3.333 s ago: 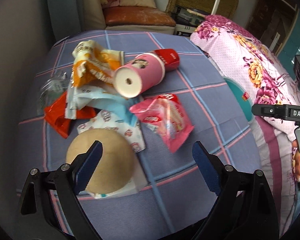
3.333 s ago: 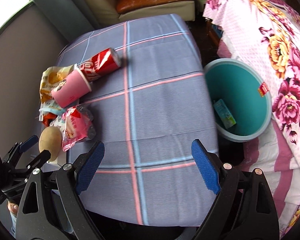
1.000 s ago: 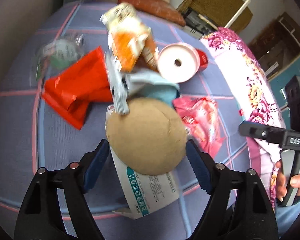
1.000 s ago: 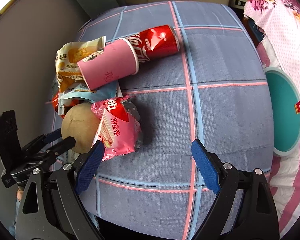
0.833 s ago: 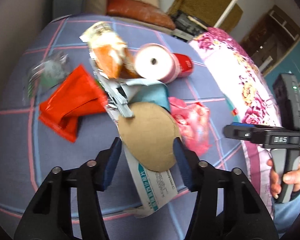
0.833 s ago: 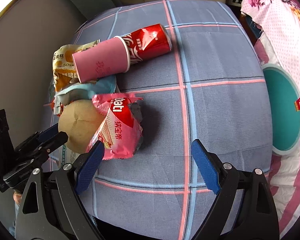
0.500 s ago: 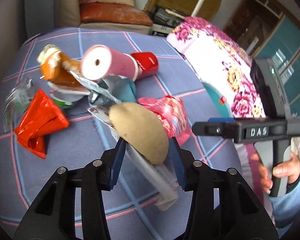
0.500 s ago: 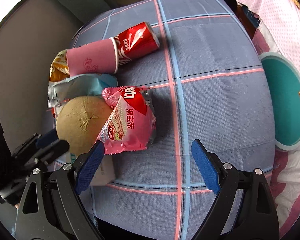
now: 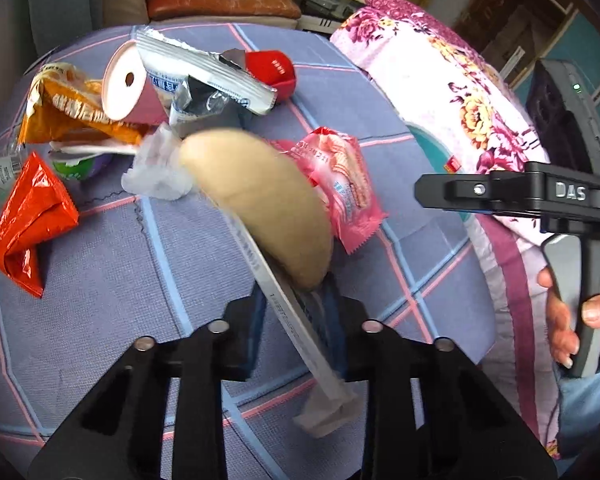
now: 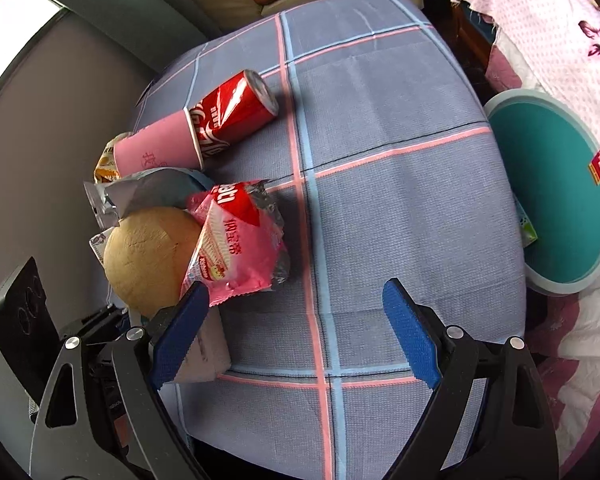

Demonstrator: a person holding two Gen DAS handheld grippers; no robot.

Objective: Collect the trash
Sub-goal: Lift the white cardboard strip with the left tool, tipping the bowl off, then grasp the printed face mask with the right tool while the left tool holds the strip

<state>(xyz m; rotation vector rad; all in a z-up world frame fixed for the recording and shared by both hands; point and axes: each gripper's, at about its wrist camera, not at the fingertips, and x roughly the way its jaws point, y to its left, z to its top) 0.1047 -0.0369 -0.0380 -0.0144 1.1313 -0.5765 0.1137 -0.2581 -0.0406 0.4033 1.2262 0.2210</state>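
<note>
Left wrist view: downward-tilted left claw (image 9: pixel 296 324), jaws just closing, pinches the packaged bun (image 9: pixel 260 204); right claw (image 10: pixel 296 332) gapes.

Blue tablecloth (image 10: pixel 400 208) with pink and light-blue grid lines. Red can (image 10: pixel 236 110), pink cup (image 10: pixel 156 152), pink-red snack packet (image 10: pixel 236 248), tan round lid (image 10: pixel 148 256), possibly cardboard. Teal bin (image 10: pixel 560 200).

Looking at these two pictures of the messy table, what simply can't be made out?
- Left wrist view: the left claw has been closing on the flat white packet; the round tan bun hides where its pads meet it.
- Right wrist view: the teal bin is cut by the edge, so its contents are mostly unseen.
- Left wrist view: the packet's print is blurred.
</note>
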